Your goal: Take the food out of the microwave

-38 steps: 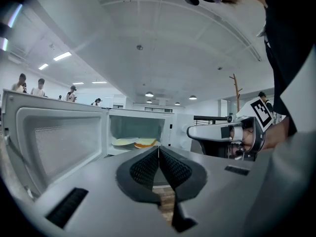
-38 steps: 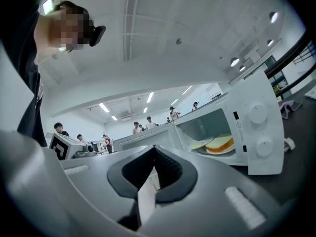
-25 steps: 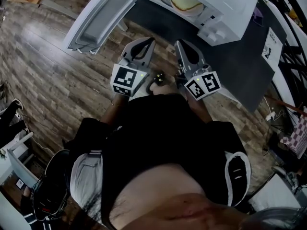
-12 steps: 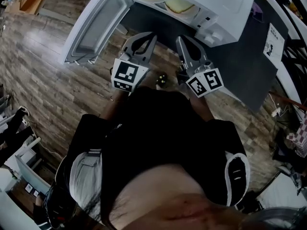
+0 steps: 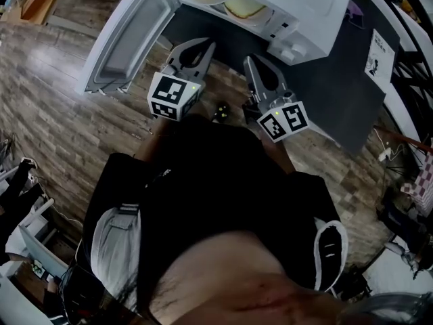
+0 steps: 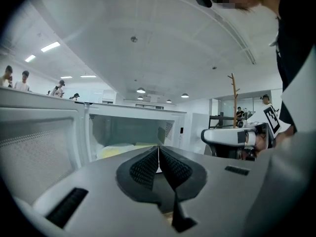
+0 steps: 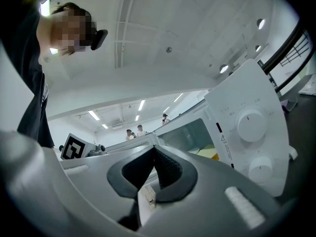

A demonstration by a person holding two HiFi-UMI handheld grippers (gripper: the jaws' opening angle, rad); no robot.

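Food (image 5: 243, 7), pale yellow, lies inside the white microwave (image 5: 308, 9), untouched. Nearest the person, the left gripper (image 5: 207, 44) and right gripper (image 5: 250, 63) are held side by side, each with jaws pressed together and holding nothing. Just beyond their tips, the microwave stands on a dark table (image 5: 338, 93), its door (image 5: 125, 39) swung wide to the left.

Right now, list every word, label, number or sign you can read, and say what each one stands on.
No text reads clearly enough to quote.
Microwave panel: warning triangle with small print below, too small to read.
Marks around the upper dial: blurred.
White card on the dark table: print too small.
Left gripper and right gripper cubes: square markers, no letters.
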